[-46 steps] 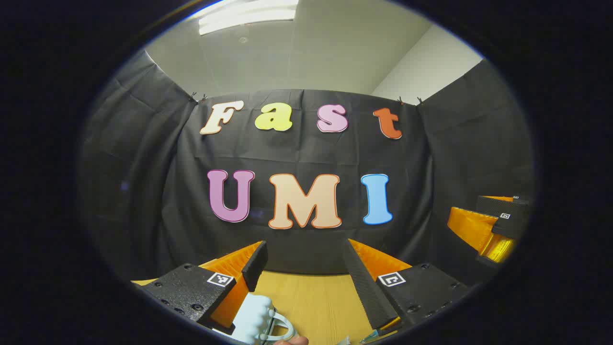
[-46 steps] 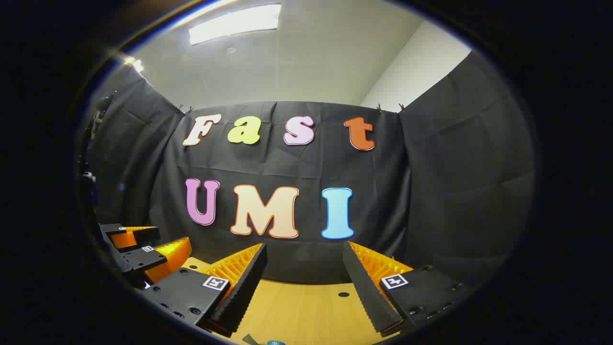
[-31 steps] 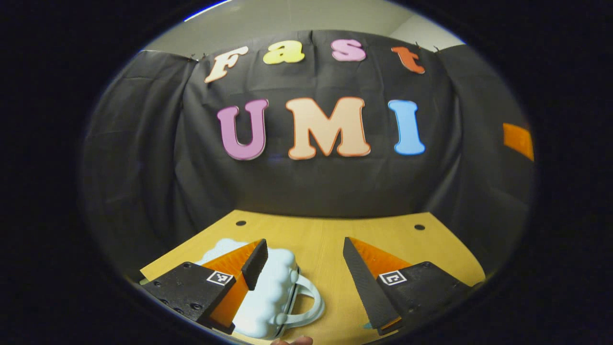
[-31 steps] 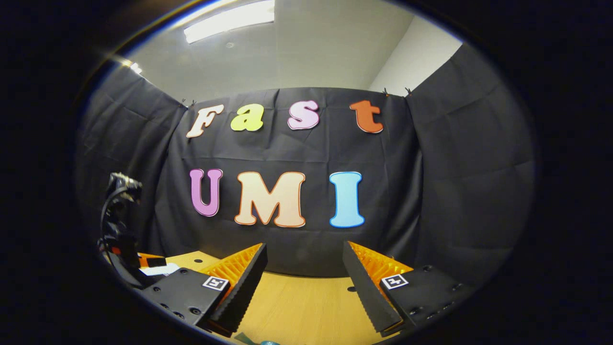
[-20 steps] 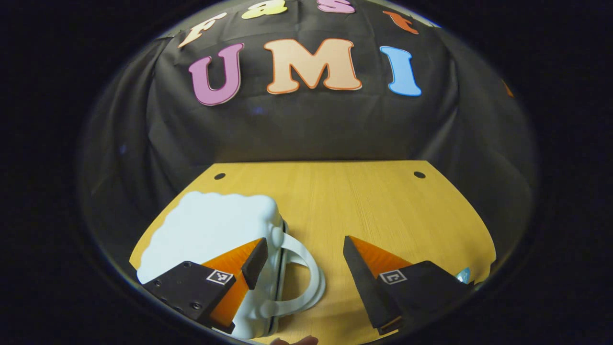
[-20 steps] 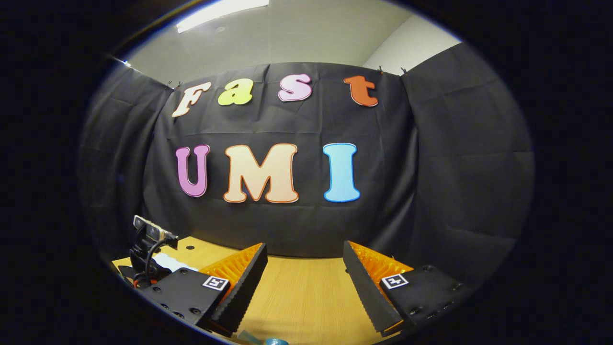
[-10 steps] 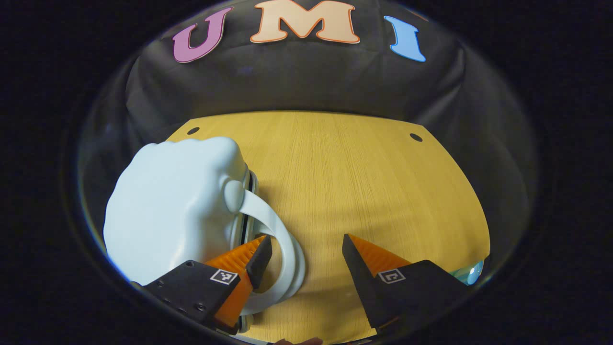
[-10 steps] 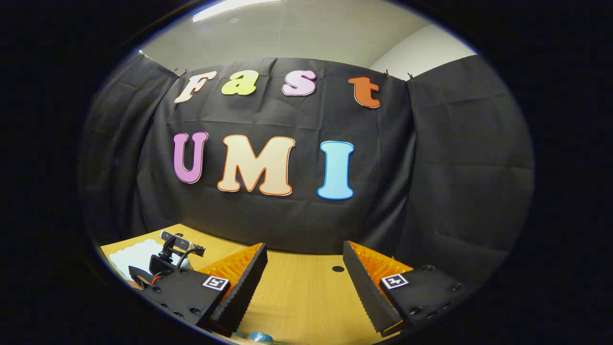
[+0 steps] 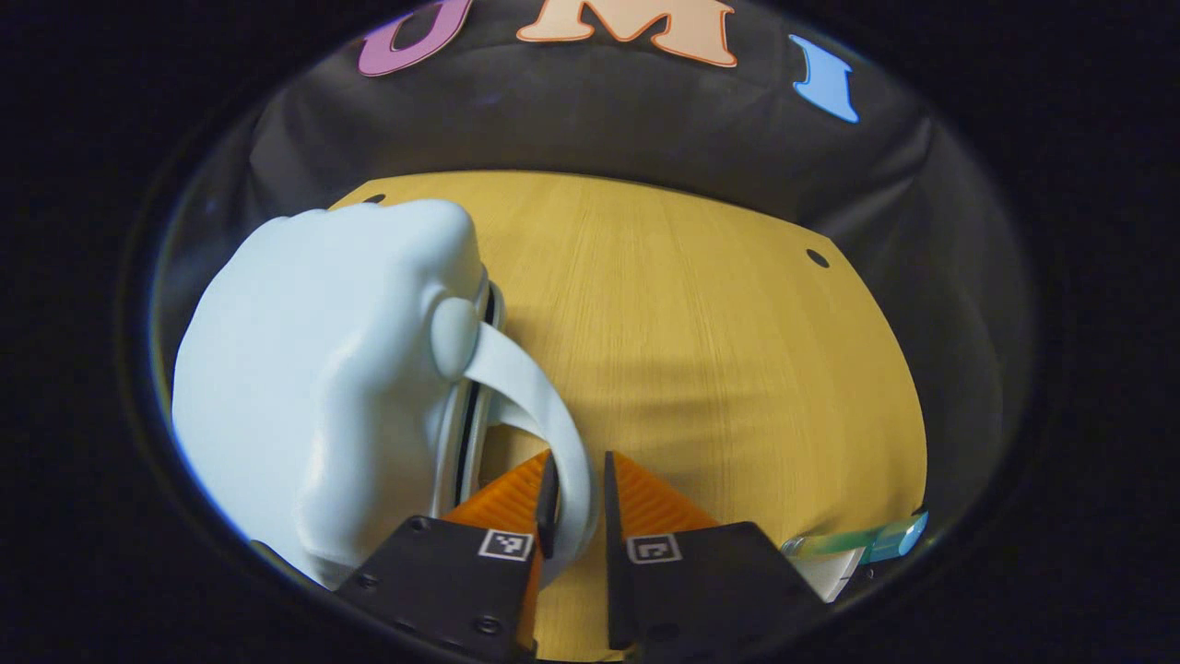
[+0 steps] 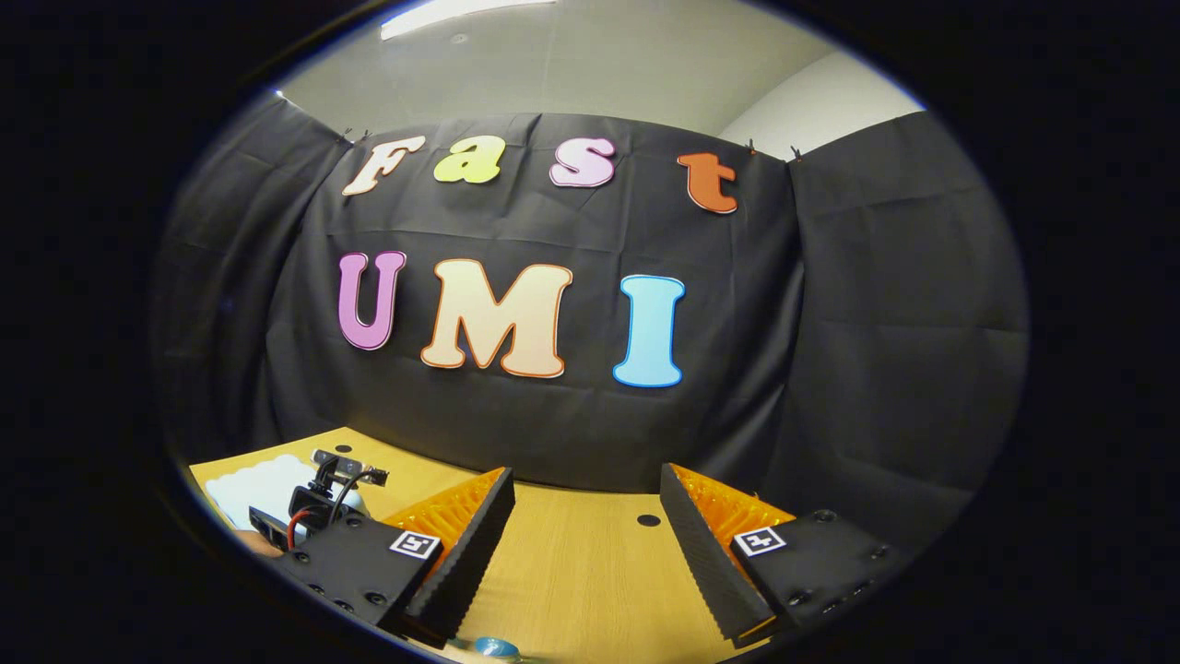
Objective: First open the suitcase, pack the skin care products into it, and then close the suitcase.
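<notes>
Left gripper (image 9: 576,489) pinches pale-blue, lumpy suitcase's (image 9: 313,369) handle (image 9: 544,415); lid closed.

Suitcase (image 9: 313,387) lies on the table's (image 9: 719,350) left.

Right tool (image 10: 585,535) agape above table (image 10: 590,590)

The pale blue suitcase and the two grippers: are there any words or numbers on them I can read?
Pale blue bumpy plastic suitcase: no words or numbers.
Left gripper, shut on the pale loop handle: black-and-white square markers, no letters.
Right gripper, open: same markers.
Teal tube: too small to read.
</notes>
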`<state>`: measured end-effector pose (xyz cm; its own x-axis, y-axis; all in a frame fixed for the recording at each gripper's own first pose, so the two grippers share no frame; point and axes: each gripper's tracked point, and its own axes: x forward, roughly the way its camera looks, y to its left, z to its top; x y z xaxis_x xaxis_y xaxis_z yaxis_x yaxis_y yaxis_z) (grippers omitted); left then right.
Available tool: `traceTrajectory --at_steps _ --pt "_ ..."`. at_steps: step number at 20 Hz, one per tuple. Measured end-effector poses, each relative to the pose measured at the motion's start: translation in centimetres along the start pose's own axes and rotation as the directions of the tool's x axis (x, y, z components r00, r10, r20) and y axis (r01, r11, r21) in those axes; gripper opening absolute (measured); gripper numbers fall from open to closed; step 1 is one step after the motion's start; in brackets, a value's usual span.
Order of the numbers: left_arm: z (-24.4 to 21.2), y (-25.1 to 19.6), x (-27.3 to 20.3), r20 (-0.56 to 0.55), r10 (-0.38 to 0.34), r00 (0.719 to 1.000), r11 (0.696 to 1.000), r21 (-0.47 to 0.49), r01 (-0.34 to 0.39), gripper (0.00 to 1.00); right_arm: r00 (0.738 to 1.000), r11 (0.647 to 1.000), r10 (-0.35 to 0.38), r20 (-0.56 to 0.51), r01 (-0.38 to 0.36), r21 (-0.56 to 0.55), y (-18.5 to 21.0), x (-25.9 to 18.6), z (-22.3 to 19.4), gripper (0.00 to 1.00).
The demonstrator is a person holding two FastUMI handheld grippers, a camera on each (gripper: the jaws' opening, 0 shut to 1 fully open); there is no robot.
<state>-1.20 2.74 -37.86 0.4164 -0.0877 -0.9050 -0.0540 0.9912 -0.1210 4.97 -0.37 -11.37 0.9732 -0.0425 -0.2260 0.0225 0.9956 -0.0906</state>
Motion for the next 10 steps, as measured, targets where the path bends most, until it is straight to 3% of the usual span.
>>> traceTrajectory --at_steps 1,3,6,10 --pt "0.0 -0.2 -0.1 -0.009 -0.017 1.000 1.000 0.004 0.017 0.14 1.000 1.000 0.005 0.005 -0.005 0.001 0.2 0.0 0.0 0.99" --pt "0.5 -0.5 -0.7 -0.013 -0.032 0.999 0.997 0.074 0.032 0.08 1.000 1.000 0.019 0.015 -0.019 0.003 0.7 0.0 0.2 0.99" --pt "2.0 -0.6 -2.2 0.027 0.025 0.999 0.991 0.129 -0.028 0.02 0.999 0.999 0.037 0.026 -0.037 0.000 1.4 0.1 0.6 1.00" --pt "4.4 -0.7 -5.2 0.083 -0.033 0.996 0.992 0.123 0.023 0.00 0.997 0.998 0.069 0.043 -0.069 0.003 2.9 0.4 0.9 0.99"
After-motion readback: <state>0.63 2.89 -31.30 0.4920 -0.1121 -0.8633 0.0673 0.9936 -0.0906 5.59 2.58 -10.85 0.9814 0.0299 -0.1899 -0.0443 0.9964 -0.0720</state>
